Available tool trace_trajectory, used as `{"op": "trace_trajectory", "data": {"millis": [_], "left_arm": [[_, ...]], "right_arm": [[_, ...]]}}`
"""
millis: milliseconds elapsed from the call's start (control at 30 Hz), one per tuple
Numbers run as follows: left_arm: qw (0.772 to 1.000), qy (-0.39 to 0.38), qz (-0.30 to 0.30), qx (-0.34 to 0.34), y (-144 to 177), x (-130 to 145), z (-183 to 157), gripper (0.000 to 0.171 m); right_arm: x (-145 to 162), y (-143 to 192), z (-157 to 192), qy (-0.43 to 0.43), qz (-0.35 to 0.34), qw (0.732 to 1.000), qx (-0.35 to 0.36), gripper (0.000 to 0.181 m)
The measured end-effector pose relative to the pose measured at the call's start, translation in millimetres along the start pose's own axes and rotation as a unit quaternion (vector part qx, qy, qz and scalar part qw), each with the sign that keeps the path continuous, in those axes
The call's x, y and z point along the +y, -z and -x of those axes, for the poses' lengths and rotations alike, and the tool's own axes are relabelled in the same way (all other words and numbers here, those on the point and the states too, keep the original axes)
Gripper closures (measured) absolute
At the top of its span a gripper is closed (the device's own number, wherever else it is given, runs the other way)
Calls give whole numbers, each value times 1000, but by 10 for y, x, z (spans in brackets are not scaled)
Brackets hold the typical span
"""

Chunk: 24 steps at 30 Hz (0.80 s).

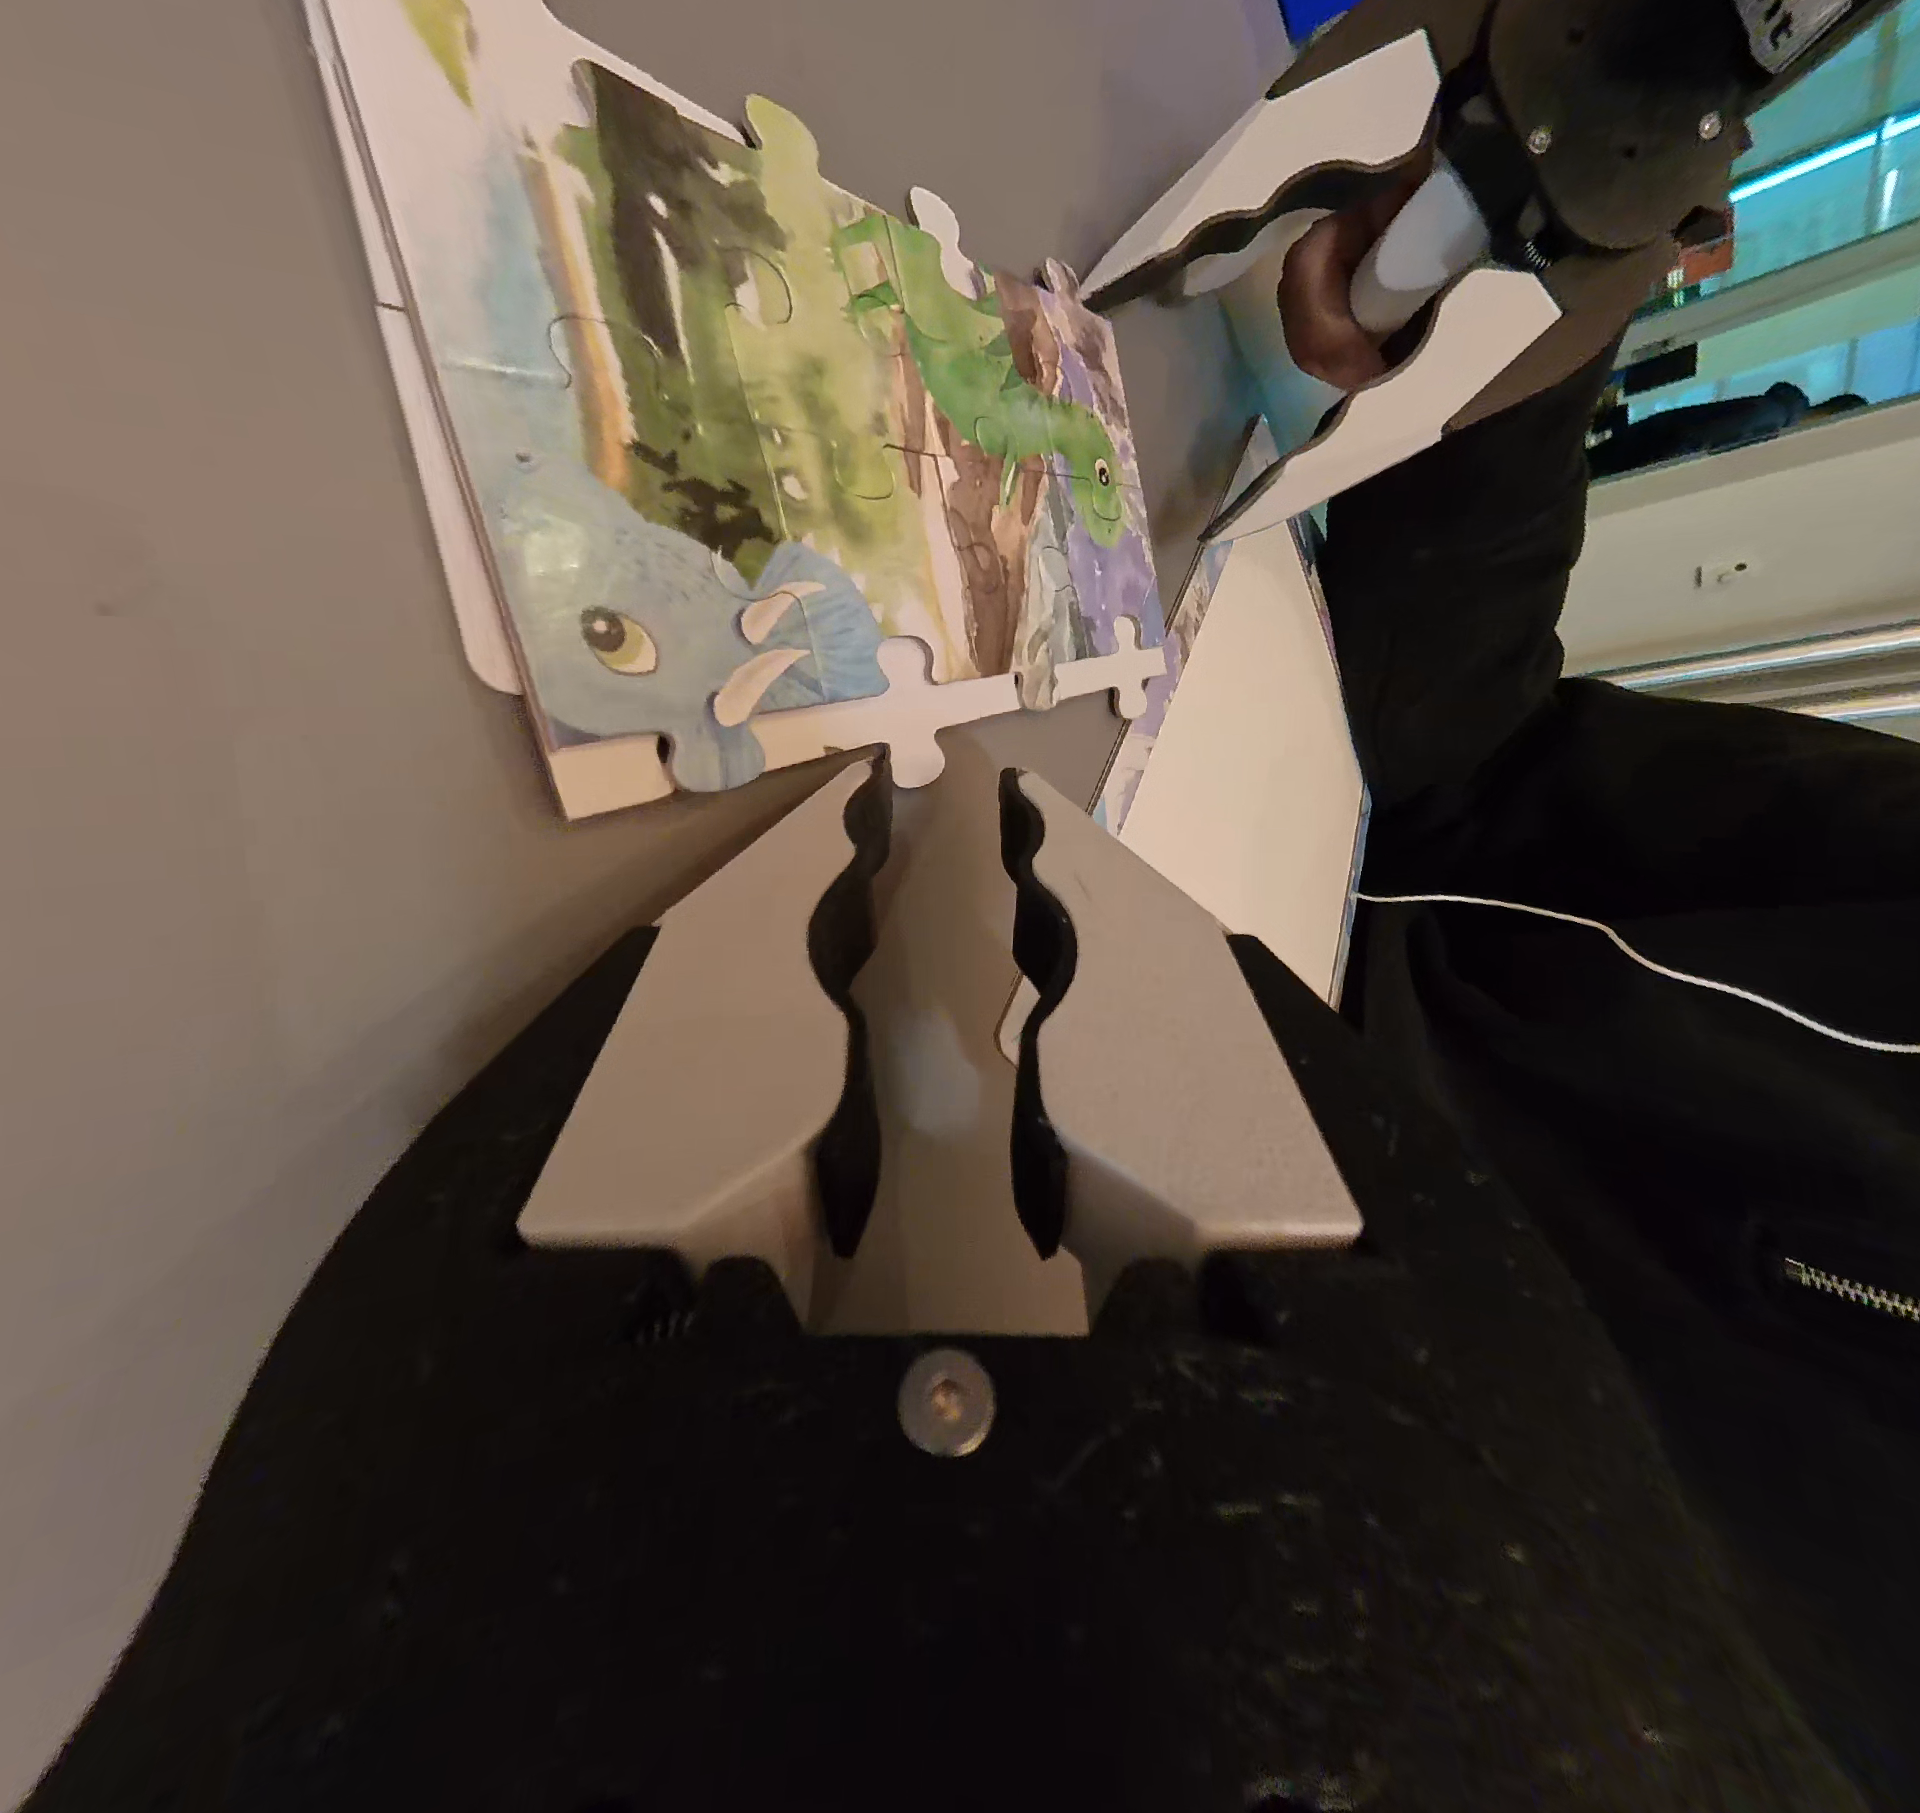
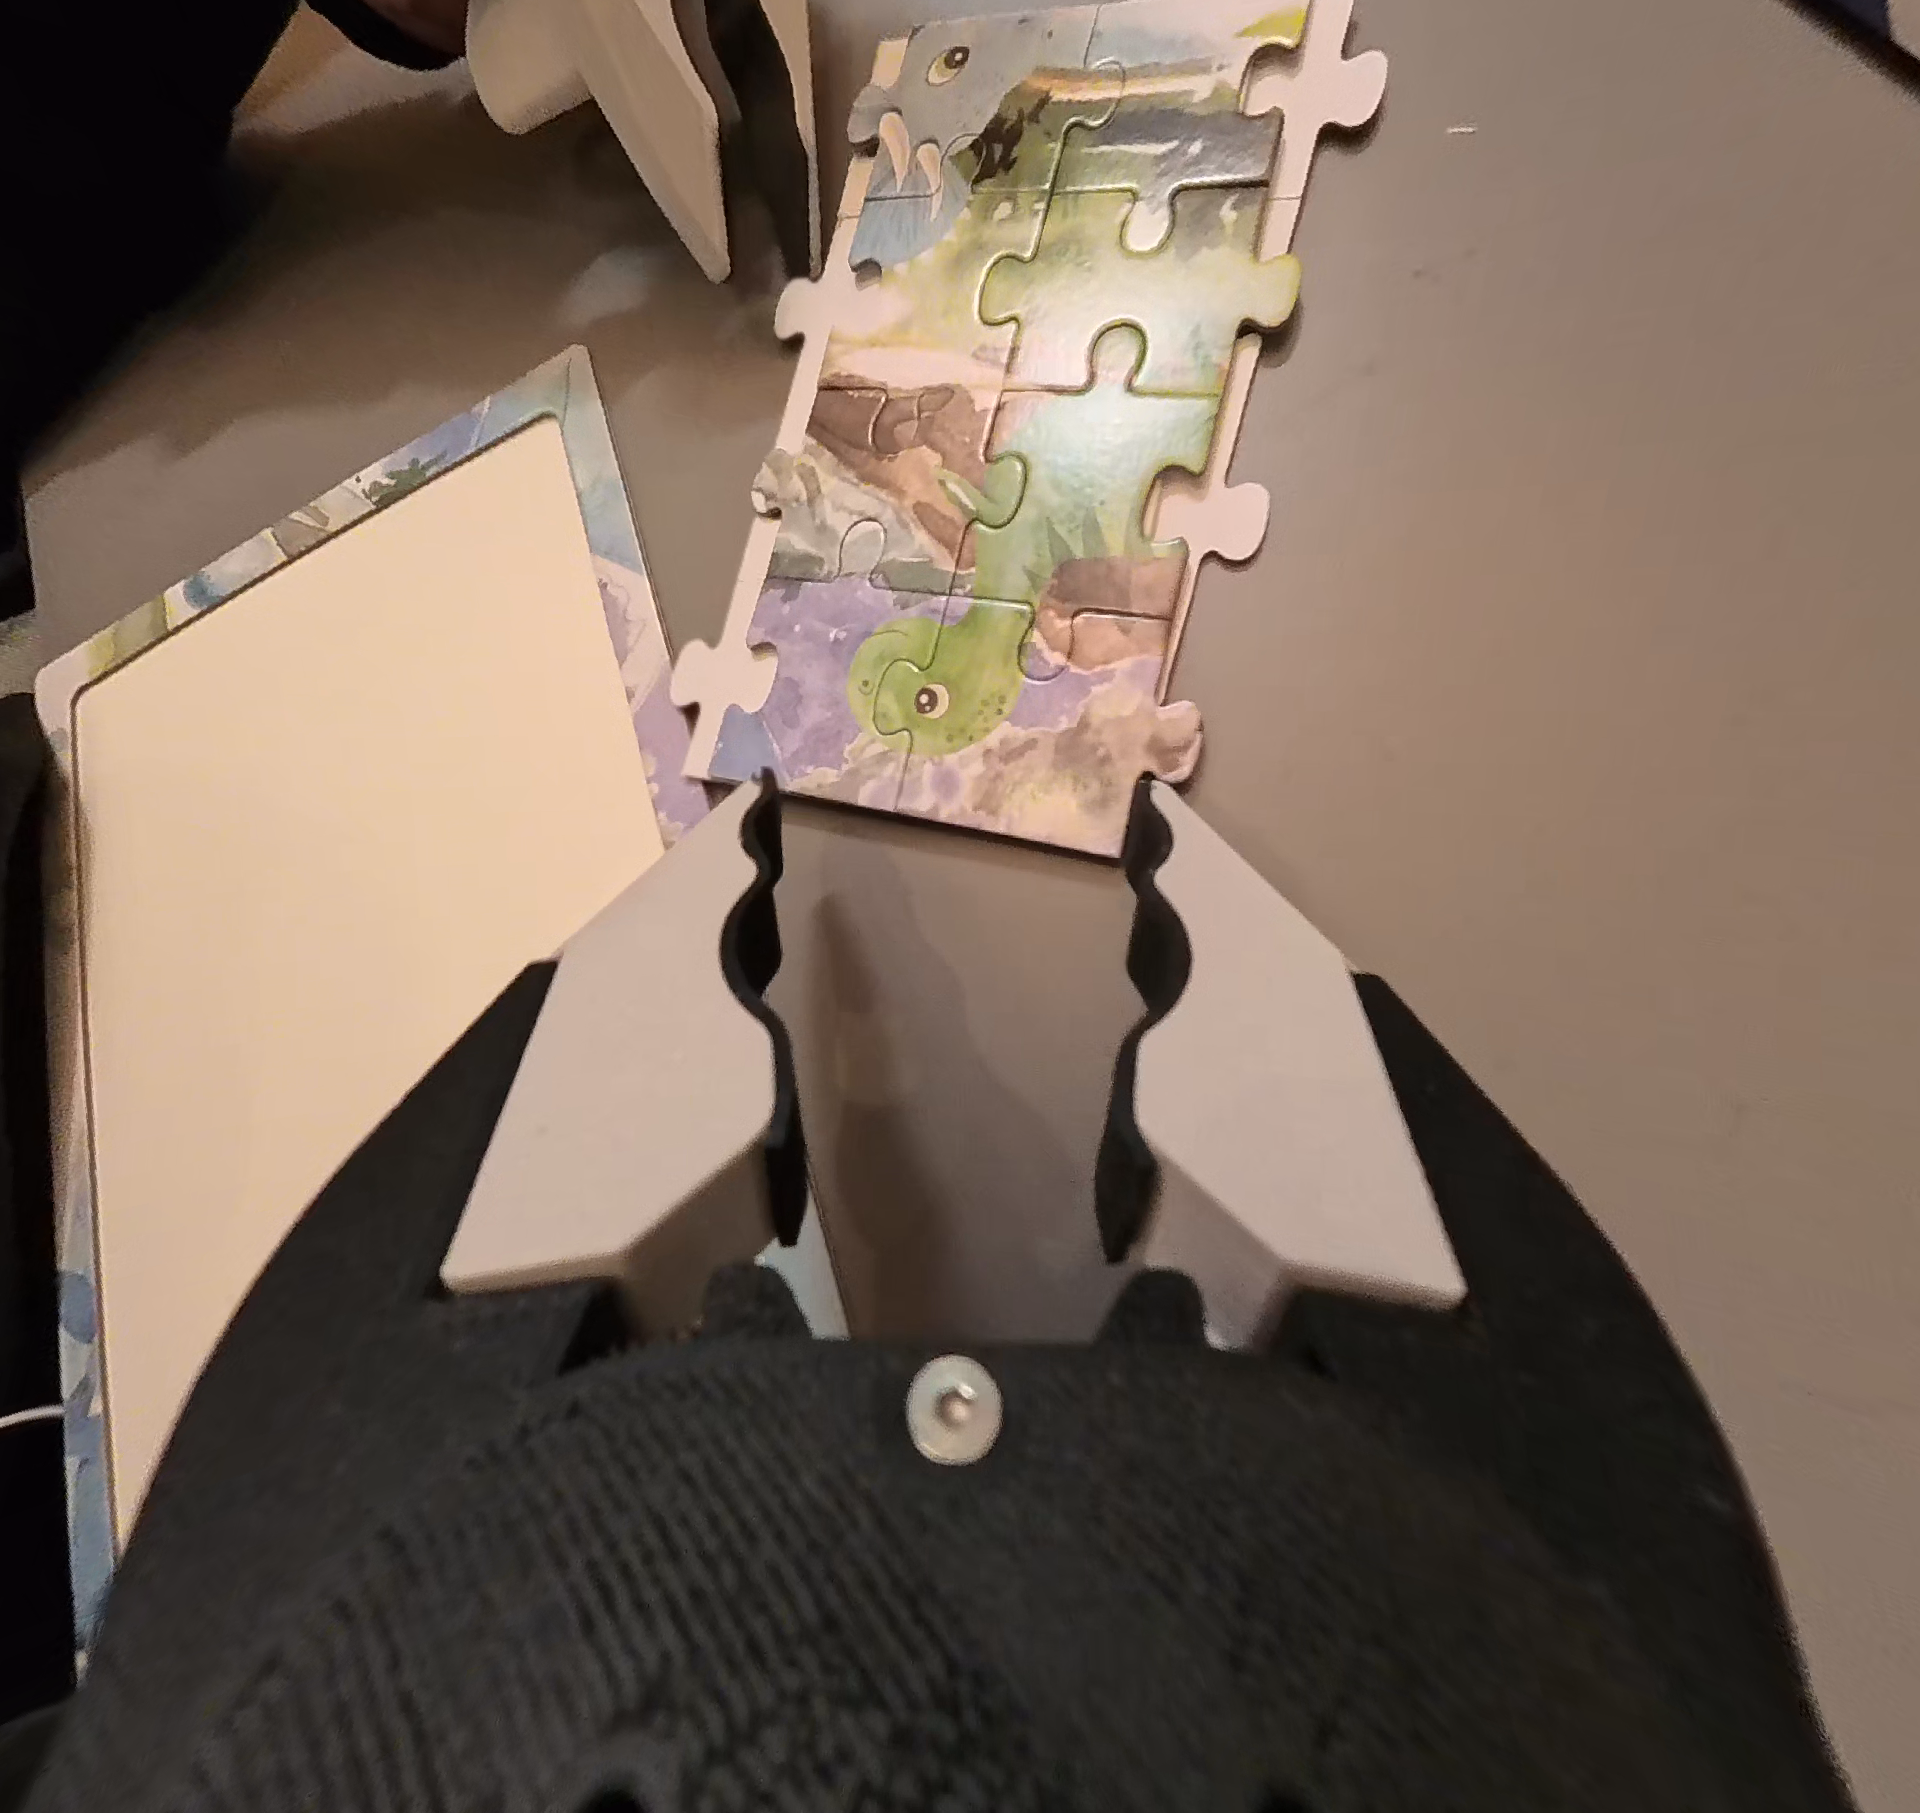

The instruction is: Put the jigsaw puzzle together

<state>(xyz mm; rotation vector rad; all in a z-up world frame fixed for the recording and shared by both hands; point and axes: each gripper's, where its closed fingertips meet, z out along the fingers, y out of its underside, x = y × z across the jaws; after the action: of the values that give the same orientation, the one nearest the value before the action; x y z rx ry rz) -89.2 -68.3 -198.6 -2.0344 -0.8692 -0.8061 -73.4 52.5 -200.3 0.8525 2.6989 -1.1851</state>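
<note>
The partly joined jigsaw, a picture of a blue horned creature and a green lizard, lies flat on the grey table. It also shows in the right wrist view. My left gripper is narrowly open and empty, with its tips at the jigsaw's edge by a white tab. It also shows in the right wrist view, beside the blue creature's end. My right gripper is wide open and empty, its tips against the jigsaw's short edge by the lizard's head. It also shows in the left wrist view.
The jigsaw's tray, cream inside with a painted rim, lies on the table to the left of the jigsaw, also in the left wrist view. A person's dark sleeve and a thin white cord lie past the tray.
</note>
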Motion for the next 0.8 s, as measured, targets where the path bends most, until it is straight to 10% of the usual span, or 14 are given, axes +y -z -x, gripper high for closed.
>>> {"op": "trace_trajectory", "data": {"millis": [567, 800], "left_arm": [[999, -6, -8, 41, -37, -33, -137, 151], [995, -27, -85, 52, 290, -262, -249, 152]], "right_arm": [[-14, -124, 4, 77, 25, 993, 87, 72], [-6, -142, -57, 104, 10, 987, 121, 88]]}}
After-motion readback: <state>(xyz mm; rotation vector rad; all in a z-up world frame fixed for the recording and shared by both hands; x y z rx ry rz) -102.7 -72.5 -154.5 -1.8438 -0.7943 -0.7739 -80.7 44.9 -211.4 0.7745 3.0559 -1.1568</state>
